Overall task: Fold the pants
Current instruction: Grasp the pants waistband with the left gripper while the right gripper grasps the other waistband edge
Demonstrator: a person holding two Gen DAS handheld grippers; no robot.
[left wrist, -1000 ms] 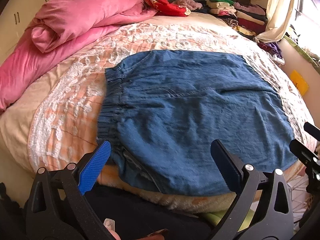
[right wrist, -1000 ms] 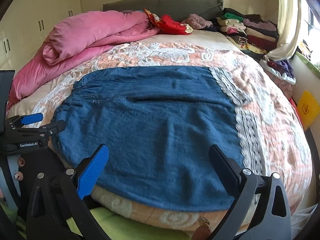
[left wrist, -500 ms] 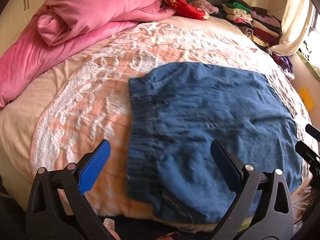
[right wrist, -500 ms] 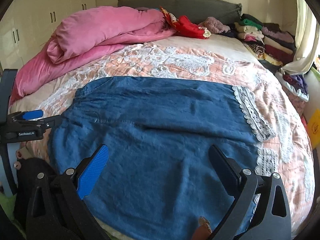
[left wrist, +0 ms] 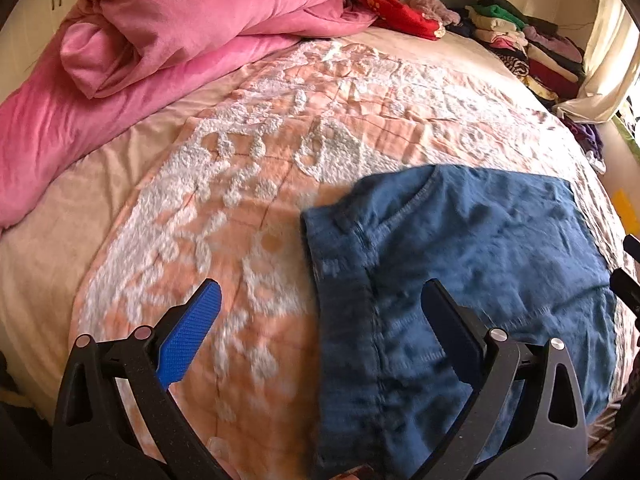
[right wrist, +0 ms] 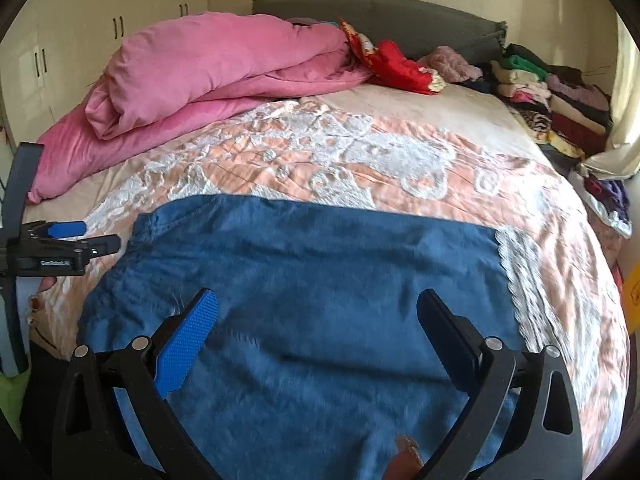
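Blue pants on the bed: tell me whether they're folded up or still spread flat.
Lying flat. The blue pants form one broad, smooth rectangle on the bedspread, no compact bundle. Whether a first fold has been made, cannot tell.

The folded blue denim pants [right wrist: 312, 280] look matt and finely woven on a peach quilted cotton bedspread [right wrist: 400, 152] with nubbly white embroidery, a soft, faintly sheeny pink velvety duvet [right wrist: 208, 68] bunched at ten o'clock.

A rolled pink duvet [right wrist: 208, 76] is lying on the peach lace-patterned bedspread [right wrist: 360, 152], a red garment [right wrist: 400, 66] is resting beside the grey headboard [right wrist: 400, 20], and folded clothes [right wrist: 552, 96] are sitting stacked nearby.
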